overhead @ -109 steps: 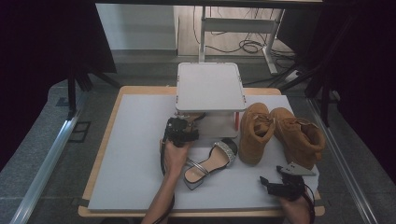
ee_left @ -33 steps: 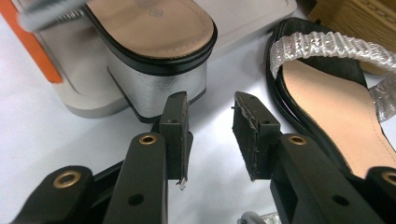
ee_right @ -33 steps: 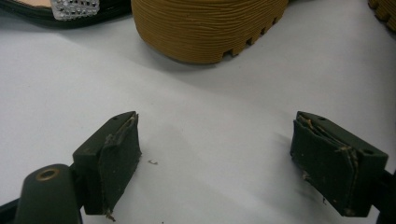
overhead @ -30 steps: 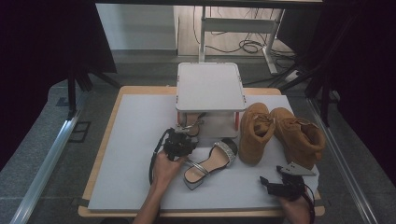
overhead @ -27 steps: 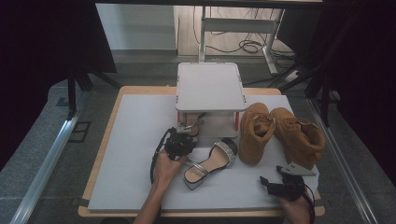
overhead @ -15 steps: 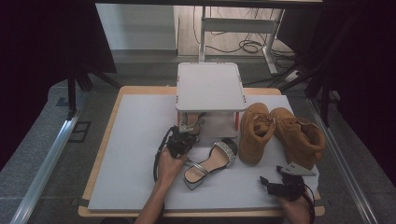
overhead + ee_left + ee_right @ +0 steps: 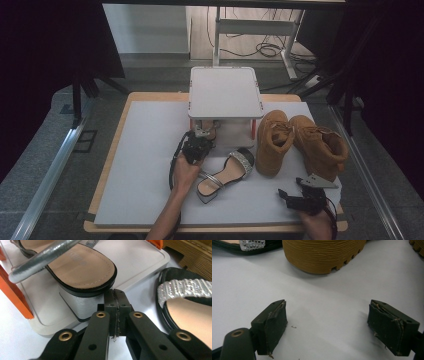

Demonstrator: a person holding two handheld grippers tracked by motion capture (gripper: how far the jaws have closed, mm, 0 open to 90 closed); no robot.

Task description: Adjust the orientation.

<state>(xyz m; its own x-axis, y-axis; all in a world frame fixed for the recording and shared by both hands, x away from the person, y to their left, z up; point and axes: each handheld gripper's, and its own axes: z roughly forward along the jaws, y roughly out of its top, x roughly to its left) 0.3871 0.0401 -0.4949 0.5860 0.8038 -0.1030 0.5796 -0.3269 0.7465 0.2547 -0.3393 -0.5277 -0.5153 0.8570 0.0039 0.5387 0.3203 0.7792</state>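
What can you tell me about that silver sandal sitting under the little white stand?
The silver sandal has a tan insole with a stitched edge, a black rim, a chunky metallic block heel and a shiny silver strap arching over it. It stands upright on the lower white tray of the stand, beneath the top shelf, heel toward the person. The left gripper sits shut just at the heel, gripping nothing; whether it touches the heel is unclear.
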